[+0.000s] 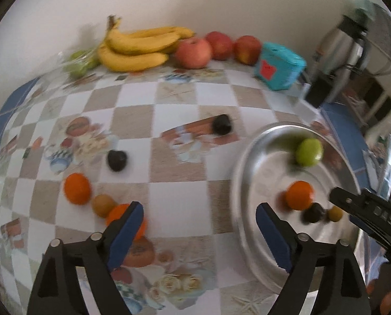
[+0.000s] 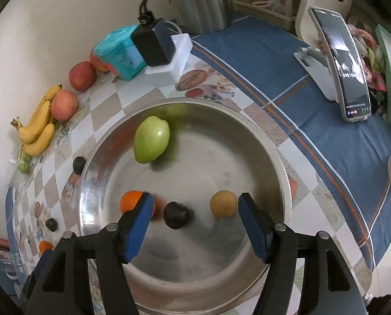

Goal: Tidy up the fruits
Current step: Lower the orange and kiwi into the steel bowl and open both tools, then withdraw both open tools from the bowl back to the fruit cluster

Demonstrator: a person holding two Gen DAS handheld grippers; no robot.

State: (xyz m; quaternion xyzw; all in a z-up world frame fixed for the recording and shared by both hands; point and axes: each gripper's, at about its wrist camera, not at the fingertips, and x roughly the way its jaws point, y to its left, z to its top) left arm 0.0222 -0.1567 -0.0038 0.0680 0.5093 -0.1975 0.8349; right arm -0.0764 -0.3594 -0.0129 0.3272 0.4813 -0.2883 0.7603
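The right gripper (image 2: 195, 218) hangs over the steel bowl (image 2: 279, 157), and its jaws are spread wide with nothing between them. Below it, inside the bowl, lie a green fruit (image 2: 151, 139) toward the far wall, and near the front wall an orange (image 2: 132, 203), a dark plum (image 2: 176, 214) and a small yellow-brown fruit (image 2: 223, 203). The left gripper (image 1: 199, 223) is also released and empty; it is held above the table (image 1: 174, 97), between the bowl and the loose fruits.

Those loose fruits are not yet collected. Near the left edge of the table I see one orange (image 1: 77, 188), a brownish fruit (image 1: 103, 205) and a second orange (image 1: 119, 215) partly hidden by the left finger. Two dark plums (image 1: 116, 160) lie more to the middle. The bananas (image 1: 137, 47) and the apples (image 1: 194, 52) are along the back edge by the wall.

I think the main risk is rolling. These fruits are round and smooth, and the bowl floor is slippery, so a fruit dropped from height may bounce or knock the others. The oranges near the left edge could roll off if a finger pushes one instead of closing around it. The brownish fruit and the second orange look to be touching, so a pinch on one may move the other. The plums are probably soft and a hard squeeze may bruise them. Also the two grippers work close together at the bowl rim and may collide.
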